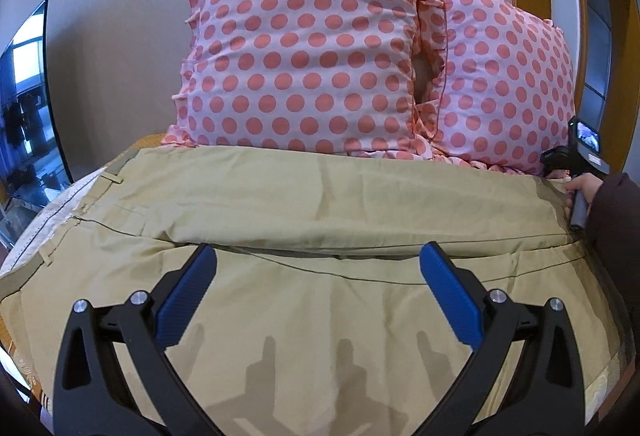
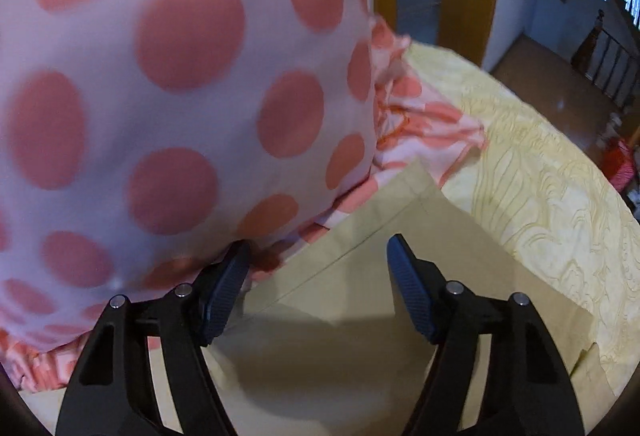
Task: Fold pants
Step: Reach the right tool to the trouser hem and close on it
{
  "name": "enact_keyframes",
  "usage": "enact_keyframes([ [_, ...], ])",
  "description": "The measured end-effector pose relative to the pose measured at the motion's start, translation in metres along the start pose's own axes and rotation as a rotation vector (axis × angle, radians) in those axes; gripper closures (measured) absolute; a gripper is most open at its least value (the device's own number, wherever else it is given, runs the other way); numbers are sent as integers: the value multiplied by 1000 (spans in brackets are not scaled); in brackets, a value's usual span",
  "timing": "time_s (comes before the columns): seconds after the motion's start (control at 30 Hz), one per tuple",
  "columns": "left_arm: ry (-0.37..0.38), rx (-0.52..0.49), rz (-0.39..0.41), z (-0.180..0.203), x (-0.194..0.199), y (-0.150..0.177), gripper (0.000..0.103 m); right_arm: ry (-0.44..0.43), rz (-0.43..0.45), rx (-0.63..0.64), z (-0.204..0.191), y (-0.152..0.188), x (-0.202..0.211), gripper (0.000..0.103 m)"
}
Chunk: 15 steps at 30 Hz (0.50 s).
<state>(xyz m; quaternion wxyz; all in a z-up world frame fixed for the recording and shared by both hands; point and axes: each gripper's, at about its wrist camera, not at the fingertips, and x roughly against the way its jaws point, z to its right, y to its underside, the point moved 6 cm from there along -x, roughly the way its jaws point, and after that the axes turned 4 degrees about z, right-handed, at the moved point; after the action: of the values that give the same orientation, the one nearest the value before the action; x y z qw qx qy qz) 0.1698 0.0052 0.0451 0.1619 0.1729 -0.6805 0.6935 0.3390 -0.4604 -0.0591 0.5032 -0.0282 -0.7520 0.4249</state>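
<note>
The khaki pants [image 1: 304, 196] lie flat across the bed, waistband at the left, legs running right, one leg lying over the other. My left gripper [image 1: 318, 260] is open and empty just above the near leg, its blue fingers [image 1: 188, 288] spread wide. My right gripper [image 2: 318, 252] is open and empty over the hem corner of the pants [image 2: 360, 260], close to a pillow. The right gripper's body and the hand holding it also show in the left wrist view [image 1: 576, 164] at the leg ends.
Two pink polka-dot pillows [image 1: 304, 48] stand against the wall right behind the pants; one fills the left of the right wrist view [image 2: 160, 96]. A yellow patterned bedspread [image 2: 540, 176] extends right. A dark TV screen [image 1: 28, 124] stands at the left.
</note>
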Motion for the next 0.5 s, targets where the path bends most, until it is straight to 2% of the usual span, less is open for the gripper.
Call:
enact_keyframes([
  [0.1, 15, 11, -10, -1, -2, 4, 2, 31, 17, 61, -3, 3, -4, 44],
  [0.17, 23, 23, -19, -3, -3, 5, 2, 26, 35, 50, 6, 5, -2, 75],
  [0.2, 21, 29, -20, -4, -3, 6, 2, -1, 40, 31, 15, 7, -1, 77],
  [0.27, 16, 38, -13, -7, 0, 6, 2, -59, 40, -2, 28, 10, 1, 90],
  [0.33, 11, 47, -7, -11, 3, 6, 2, -149, 43, -69, 45, 18, 9, 94],
  [0.4, 6, 54, -4, -14, 8, 7, 2, -228, 81, -124, 61, 24, 24, 96],
  [0.5, 1, 61, 1, -17, 16, 9, 2, -321, 144, -158, 78, 36, 64, 96],
])
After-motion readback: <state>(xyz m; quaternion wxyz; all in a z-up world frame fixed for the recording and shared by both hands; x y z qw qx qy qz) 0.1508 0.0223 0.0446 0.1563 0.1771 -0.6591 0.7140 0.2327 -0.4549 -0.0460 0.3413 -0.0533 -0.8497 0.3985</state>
